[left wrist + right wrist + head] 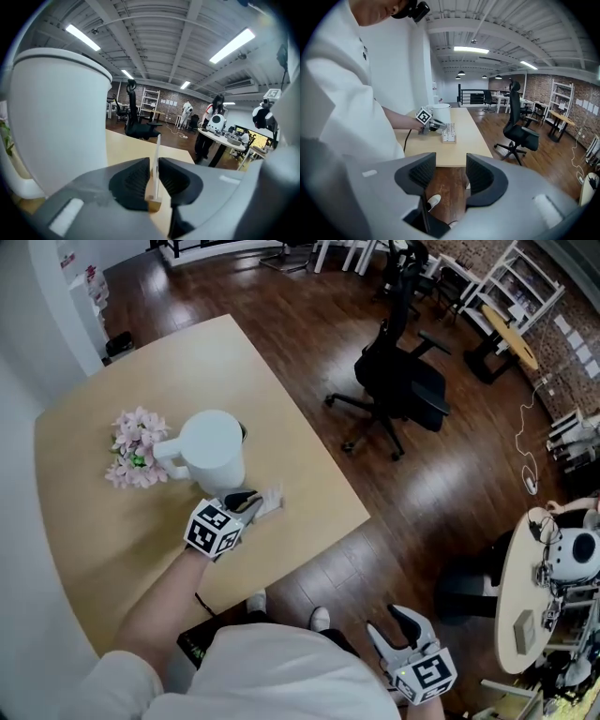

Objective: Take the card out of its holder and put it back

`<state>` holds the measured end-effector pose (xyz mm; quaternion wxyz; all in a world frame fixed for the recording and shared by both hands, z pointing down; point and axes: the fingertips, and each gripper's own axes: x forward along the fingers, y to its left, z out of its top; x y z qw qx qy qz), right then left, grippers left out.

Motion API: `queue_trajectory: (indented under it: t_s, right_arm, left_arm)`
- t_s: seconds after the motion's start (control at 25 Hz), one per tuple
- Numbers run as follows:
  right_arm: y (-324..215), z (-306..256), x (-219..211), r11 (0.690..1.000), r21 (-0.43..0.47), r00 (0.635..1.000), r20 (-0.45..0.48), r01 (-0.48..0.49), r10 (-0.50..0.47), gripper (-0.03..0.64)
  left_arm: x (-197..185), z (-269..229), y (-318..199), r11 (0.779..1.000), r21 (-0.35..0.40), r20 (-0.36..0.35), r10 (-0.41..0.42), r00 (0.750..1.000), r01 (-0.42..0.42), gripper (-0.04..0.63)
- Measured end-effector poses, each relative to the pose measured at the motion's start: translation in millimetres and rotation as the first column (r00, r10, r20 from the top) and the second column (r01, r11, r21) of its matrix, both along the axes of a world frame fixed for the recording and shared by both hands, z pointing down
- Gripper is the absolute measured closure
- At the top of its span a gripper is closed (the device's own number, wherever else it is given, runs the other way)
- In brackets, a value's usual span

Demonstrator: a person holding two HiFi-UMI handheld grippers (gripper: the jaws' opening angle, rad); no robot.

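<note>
A thin white card [156, 159] stands edge-on in a small wooden holder [153, 204] on the pale table [281, 409]. My left gripper [248, 504] is down at the card [269, 501], just in front of a white jug. Its two dark pads close against the card's faces, one on each side. The card still sits in the holder's slot. From the right gripper view the card [449, 130] and holder [449, 138] show near the table's front edge. My right gripper [398, 629] hangs off the table over the floor, open and empty.
A white jug [214, 451] stands just behind the left gripper, with pink flowers [137, 448] to its left. A black office chair [403, 376] stands on the wooden floor to the right of the table. A round side table [525, 615] with equipment is at the far right.
</note>
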<state>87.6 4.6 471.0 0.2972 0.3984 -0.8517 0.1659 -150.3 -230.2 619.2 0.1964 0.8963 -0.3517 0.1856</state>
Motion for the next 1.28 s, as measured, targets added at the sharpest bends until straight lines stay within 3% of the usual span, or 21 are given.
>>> queue_trajectory:
  t_s: [0.2, 0.48, 0.72, 1.0, 1.28]
  right_arm:
    - [1.5, 4.9, 3.0, 0.999, -0.017, 1.0, -0.009, -0.028, 0.028, 0.41]
    - [3.0, 11.8, 6.4, 0.999, -0.031, 0.999, -0.001, -0.038, 0.038, 0.41]
    - [-3.4, 9.4, 11.8, 1.0, -0.014, 1.0, 0.027, -0.012, 0.013, 0.41]
    - [-12.5, 8.3, 23.8, 0.997, 0.015, 0.995, 0.057, 0.081, -0.082, 0.41]
    - [-19.6, 6.6, 35.6, 0.969, 0.046, 0.966, 0.078, 0.244, -0.247, 0.41]
  left_arm:
    - [4.5, -2.4, 0.5, 0.999, 0.0, -0.062, 0.04, 0.997, -0.04, 0.578]
    - [3.5, -17.3, -1.3, 0.998, 0.037, -0.059, 0.045, 0.997, -0.043, 0.58]
    - [1.4, -56.5, -2.0, 0.992, 0.125, -0.047, 0.025, 0.999, -0.019, 0.58]
    - [-7.5, -110.7, 17.9, 0.973, 0.22, -0.048, -0.056, 0.997, 0.065, 0.58]
    - [-36.3, -152.2, 82.2, 0.935, 0.258, -0.06, -0.236, 0.97, 0.243, 0.58]
